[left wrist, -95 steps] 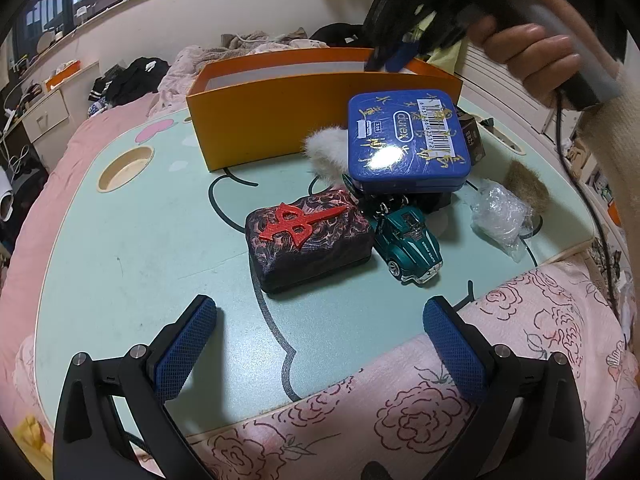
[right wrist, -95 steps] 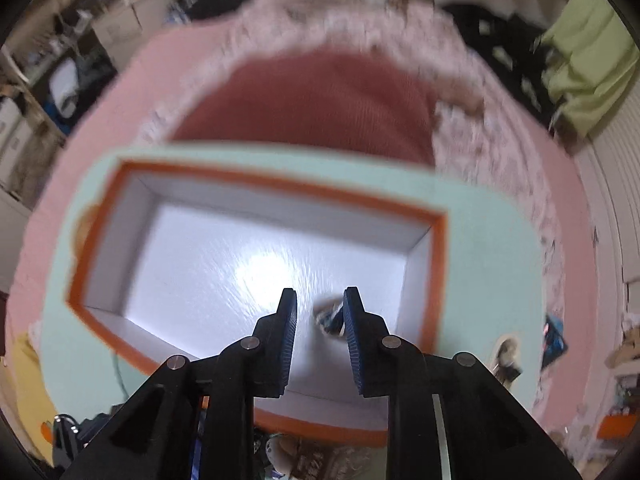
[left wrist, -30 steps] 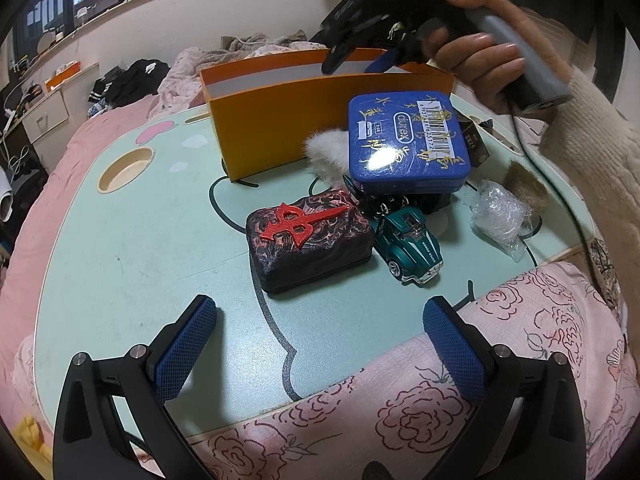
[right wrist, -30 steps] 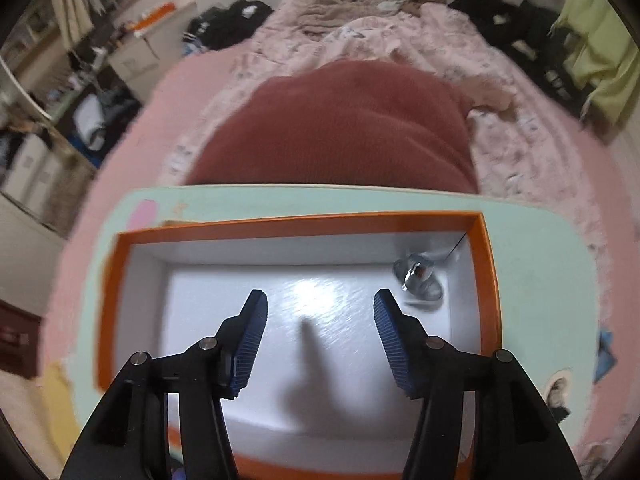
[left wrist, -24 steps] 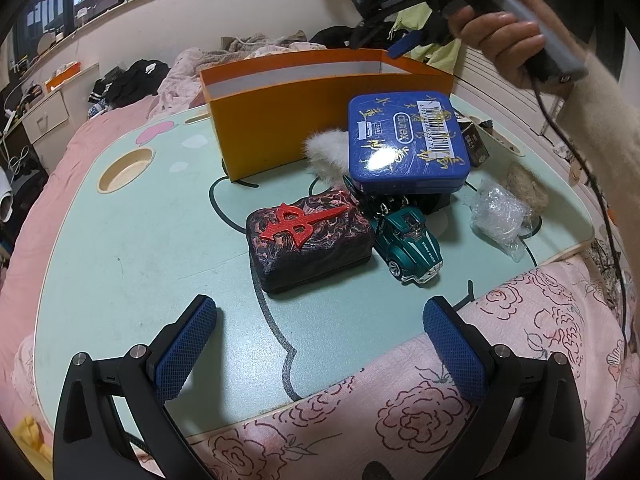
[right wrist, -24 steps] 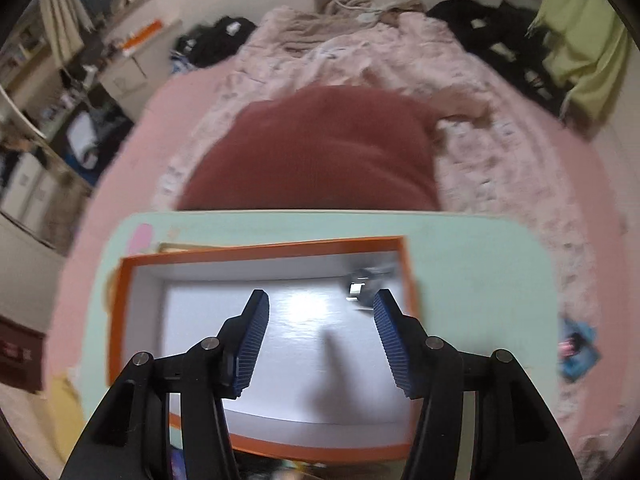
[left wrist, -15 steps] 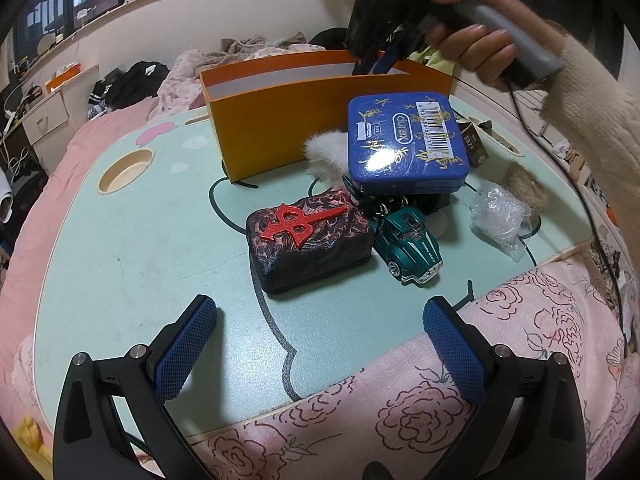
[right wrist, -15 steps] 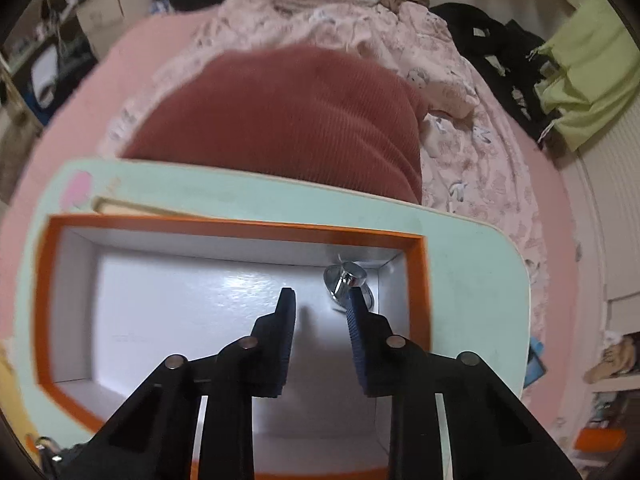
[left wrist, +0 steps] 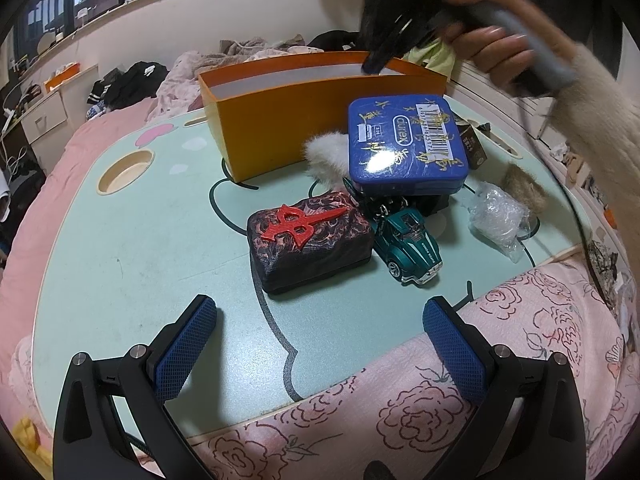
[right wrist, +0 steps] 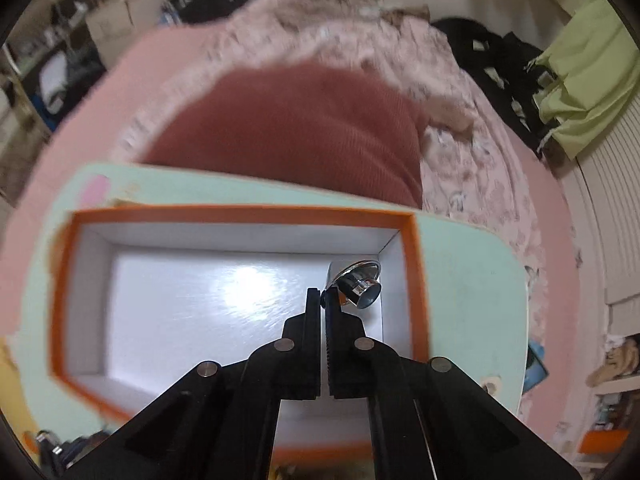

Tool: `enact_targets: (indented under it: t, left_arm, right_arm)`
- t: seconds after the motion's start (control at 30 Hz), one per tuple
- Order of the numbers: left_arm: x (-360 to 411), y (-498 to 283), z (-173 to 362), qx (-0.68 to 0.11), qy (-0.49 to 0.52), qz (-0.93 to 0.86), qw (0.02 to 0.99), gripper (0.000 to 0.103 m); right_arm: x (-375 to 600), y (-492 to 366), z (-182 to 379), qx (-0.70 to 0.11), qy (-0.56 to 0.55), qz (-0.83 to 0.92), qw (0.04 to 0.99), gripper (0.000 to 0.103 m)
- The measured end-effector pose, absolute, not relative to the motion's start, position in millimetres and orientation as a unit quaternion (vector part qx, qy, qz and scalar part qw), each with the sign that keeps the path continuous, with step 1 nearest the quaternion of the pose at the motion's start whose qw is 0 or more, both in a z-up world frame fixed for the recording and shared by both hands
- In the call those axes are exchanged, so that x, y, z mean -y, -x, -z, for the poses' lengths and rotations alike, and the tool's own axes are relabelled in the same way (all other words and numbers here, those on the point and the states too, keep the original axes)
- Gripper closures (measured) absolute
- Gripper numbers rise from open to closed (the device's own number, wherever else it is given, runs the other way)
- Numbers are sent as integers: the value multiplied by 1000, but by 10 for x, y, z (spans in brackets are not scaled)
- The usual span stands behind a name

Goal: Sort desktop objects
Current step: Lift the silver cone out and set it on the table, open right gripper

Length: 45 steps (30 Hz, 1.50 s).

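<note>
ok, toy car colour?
Dark teal green toy car, silver trim; clearest in the left wrist view.

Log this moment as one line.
right gripper: shut, empty, above orange box | chrome knob: in box | left gripper: open

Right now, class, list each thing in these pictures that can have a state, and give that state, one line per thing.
Orange box: open-topped, upright, holding only the metal piece.
Metal piece: lying in the box's corner, free of the pads.
Blue tin: lid on, propped on things beneath.
Toy car: on its wheels.
Dark case: closed, flat on the table.
Plastic wrap: crumpled.
Left gripper: open, empty.
Right gripper: shut, empty.
</note>
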<state>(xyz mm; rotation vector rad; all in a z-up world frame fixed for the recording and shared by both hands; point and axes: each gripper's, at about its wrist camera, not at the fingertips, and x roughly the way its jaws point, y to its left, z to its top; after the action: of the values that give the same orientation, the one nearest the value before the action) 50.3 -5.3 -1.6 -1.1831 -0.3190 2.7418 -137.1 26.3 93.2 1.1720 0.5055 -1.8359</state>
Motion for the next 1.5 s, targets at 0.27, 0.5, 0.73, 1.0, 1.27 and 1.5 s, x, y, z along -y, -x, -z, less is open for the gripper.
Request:
enact_targets:
  t: [0.27,0.5,0.73,1.0,1.27,1.5]
  left_arm:
    - [71,-512,25,103,395,-910,68,0]
    - [69,-524,34,99,399,-909,63,0]
    - [63,-532,34,98,400,-909,61,0]
    - [73,-541,34,95,401,-909,59,0]
    - [81,-546,31,92,402,-909,58,0]
    - [103,-568,63,93,403,-909,53,0]
  right_arm:
    - [-1223,691,-1284,-132,-437,706,541,99]
    - [-1172,191,-786,-156,-440,712,524,99]
    - [-1255,66,-704,-158,-386,741,527,86]
    - [-1992,-229,-795,-112,-311,782,528,35]
    - [-2454,-569,-324,-134,-293,828,458,29]
    - [-2472,-377,-56,-109,-337,826,438,8]
